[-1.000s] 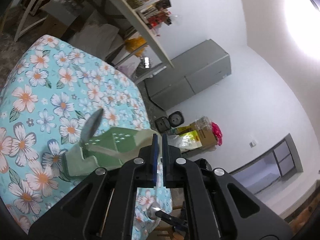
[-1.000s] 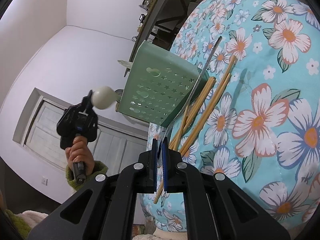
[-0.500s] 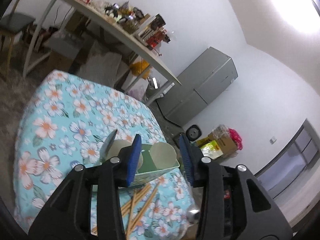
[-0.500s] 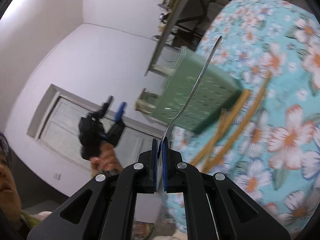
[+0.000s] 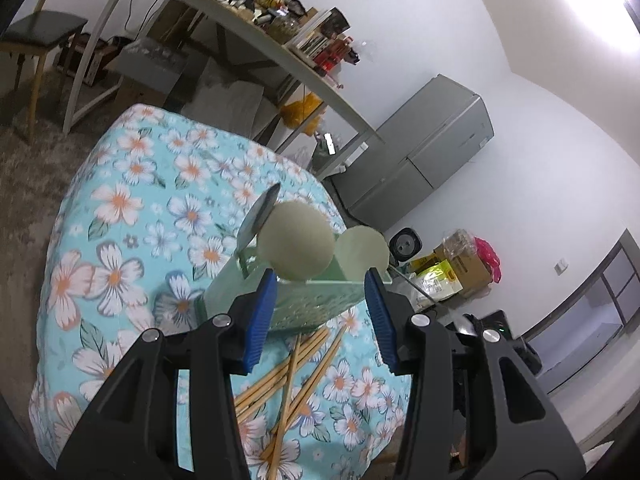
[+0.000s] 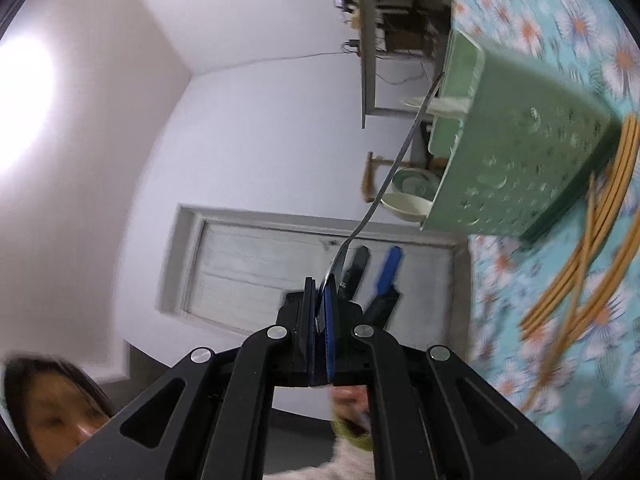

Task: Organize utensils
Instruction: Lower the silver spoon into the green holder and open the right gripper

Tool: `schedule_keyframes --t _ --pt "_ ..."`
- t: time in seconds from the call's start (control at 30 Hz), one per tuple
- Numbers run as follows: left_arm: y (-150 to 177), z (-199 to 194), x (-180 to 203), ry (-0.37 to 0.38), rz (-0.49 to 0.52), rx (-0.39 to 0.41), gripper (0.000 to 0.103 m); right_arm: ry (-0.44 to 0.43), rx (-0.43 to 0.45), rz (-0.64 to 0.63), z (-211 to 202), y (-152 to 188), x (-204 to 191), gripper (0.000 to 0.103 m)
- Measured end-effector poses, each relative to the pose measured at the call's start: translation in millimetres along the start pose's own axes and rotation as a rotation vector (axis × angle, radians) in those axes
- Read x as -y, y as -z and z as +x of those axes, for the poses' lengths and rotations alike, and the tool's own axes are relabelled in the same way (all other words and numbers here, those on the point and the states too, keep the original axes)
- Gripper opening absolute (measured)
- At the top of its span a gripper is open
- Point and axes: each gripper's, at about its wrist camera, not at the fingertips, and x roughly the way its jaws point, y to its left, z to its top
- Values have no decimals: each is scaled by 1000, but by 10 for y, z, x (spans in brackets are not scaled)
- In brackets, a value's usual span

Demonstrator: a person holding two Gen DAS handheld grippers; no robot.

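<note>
A green perforated utensil holder (image 5: pixel 304 300) stands on the floral tablecloth (image 5: pixel 120 240). Two pale round spoons (image 5: pixel 296 244) and a metal spoon (image 5: pixel 258 216) stick out of it. My left gripper (image 5: pixel 318 320) is open and empty just before the holder. Several wooden chopsticks (image 5: pixel 296 372) lie loose on the cloth below it. My right gripper (image 6: pixel 320 316) is shut on the bowl end of a metal spoon (image 6: pixel 394 160) and holds it in the air, its handle reaching toward the holder's (image 6: pixel 520 152) open top. The chopsticks (image 6: pixel 576 264) also show there.
A long cluttered desk (image 5: pixel 260 36) and a grey cabinet (image 5: pixel 424 160) stand behind the table. A stool (image 5: pixel 36 36) is at the far left. Boxes and bags (image 5: pixel 460 264) lie on the floor. The person's face (image 6: pixel 52 412) is near the right gripper.
My left gripper has opened wide and let go of a pale spoon, which now stands in the holder. My right gripper has lifted the metal spoon off the cloth toward the holder.
</note>
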Motion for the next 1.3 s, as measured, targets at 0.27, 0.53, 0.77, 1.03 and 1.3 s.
schedule_keyframes --t 0.27,0.53,0.77,1.03,1.3 --pt "73 76 -62 -8 -12 -16 43 -200 59 232 -1 -179 255 5" --pt "109 106 -50 -18 -12 -30 43 -312 147 411 44 -361 483 6" --pt "136 133 -88 -31 -18 -43 47 -306 181 475 51 -498 517 28" --pt "175 125 -99 -50 -14 -43 53 -296 208 393 -47 -591 329 43" --pt "321 103 -96 -70 10 -53 59 -136 158 215 -323 -423 201 48"
